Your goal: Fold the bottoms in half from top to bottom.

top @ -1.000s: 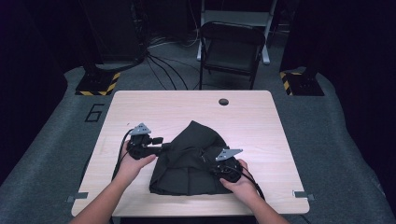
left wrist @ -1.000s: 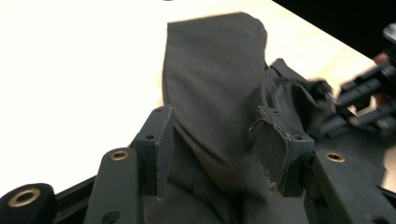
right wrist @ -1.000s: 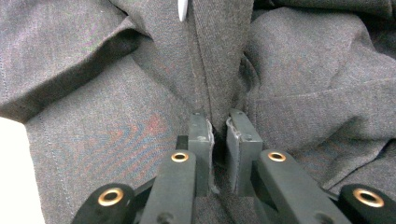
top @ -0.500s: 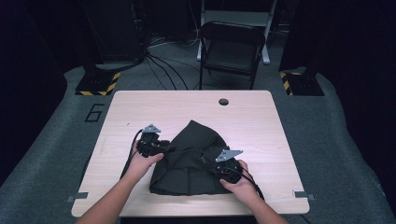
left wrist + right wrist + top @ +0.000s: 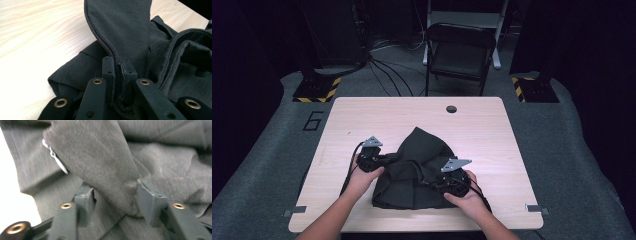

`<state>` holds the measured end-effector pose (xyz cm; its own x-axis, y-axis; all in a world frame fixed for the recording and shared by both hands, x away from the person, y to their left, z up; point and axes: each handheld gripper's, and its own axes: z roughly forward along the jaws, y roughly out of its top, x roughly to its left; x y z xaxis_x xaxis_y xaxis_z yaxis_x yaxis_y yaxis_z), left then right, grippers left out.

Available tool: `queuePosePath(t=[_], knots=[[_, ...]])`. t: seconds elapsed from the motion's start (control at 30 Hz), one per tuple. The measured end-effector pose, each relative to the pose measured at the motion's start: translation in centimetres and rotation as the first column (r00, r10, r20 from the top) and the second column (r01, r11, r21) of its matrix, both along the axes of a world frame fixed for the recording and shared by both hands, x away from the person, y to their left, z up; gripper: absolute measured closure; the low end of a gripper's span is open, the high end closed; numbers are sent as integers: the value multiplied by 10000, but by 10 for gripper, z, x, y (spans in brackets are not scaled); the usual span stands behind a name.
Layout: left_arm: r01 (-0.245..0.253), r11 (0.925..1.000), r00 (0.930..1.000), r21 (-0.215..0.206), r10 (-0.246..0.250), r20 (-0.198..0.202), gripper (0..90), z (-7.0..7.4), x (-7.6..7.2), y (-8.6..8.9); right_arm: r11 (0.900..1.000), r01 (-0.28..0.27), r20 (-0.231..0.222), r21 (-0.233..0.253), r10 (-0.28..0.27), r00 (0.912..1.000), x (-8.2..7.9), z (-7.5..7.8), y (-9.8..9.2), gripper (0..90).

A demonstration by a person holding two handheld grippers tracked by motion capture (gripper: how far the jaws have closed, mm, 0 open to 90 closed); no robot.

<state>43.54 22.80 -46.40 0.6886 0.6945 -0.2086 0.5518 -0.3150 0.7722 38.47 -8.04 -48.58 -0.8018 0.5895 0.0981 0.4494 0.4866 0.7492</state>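
Lying crumpled on the near half of the wooden table [image 5: 362, 120], the dark garment [image 5: 417, 165] keeps most of its shape to itself: folds cover folds, and I cannot tell from here which part is a sleeve and which the body. In the left gripper view the cloth runs off the top and right of the frame. The right gripper view is blurred, and a small pale tag or loop [image 5: 55, 157] at its left is too smeared to read.

The left gripper [image 5: 119, 72] sits at the garment's left edge with its jaws pressed together on a stitched hem, which rises upright out of them. Left of it the tabletop lies bare out to the table's edge, and the far half of the table is free too, apart from a round hole [image 5: 451, 108] near the back rim. The right gripper [image 5: 115, 200] rests on the garment's near right part, its jaws standing apart with a thick fold of cloth between them; the jaws have not closed on that fold. To its right the wood is bare up to the corner. A folding chair [image 5: 460, 55] stands beyond the table.

Compared with a second ago, the left gripper has moved in from the bare wood to the cloth edge, while the right hand [image 5: 464, 192] has stayed about where it was.
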Motion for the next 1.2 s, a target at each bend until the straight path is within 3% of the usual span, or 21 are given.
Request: queuePosePath(t=[0.07, 0.1, 0.13, 0.2, 0.47, 0.57, 0.67, 0.73, 1.03, 1.2], knots=[[-38, 9998, 9999, -169, 36, -124, 843, 2, -2, -1, 10000, 6, 219, 55, -7, 9998, -3, 6, 3, 435], [102, 9999, 9999, -10, -102, 47, 844, 3, -1, 1, 10000, 24, 371, 62, -26, 9993, -4, 10, 5, 427], [-26, 9998, 10000, -189, 25, -35, 844, 3, -3, -1, 9999, 2, 514, 104, -7, 9987, -5, 13, 7, 420], [45, 9999, 10000, -165, -44, 29, 845, 5, -3, 0, 9996, 25, 717, 285, -45, 9974, -7, 19, 10, 413], [200, 9997, 9996, -148, -197, 218, 847, 9, -6, -1, 9987, -141, 1236, 485, 80, 9923, -9, 35, 25, 430], [186, 9997, 9995, -176, -181, 265, 848, 11, -7, 0, 9984, -117, 1242, 554, 47, 9922, -9, 39, 27, 470], [220, 9997, 9989, -118, -215, 422, 849, 14, -8, 2, 9977, -320, 1062, 598, 255, 9940, -10, 44, 24, 641], [229, 9997, 9982, -121, -221, 559, 849, 18, -9, 4, 9971, -527, 1082, 544, 466, 9930, -10, 46, 21, 699], [679, 9977, 9909, 67, -682, 1160, 852, 41, -19, 10, 9954, -756, 758, 581, 711, 9946, -8, 48, -4, 759], [1190, 9923, 9836, 335, -1224, 1326, 852, 41, -33, 6, 9934, -1142, 669, 86, 1134, 9913, -13, 41, -9, 762]])
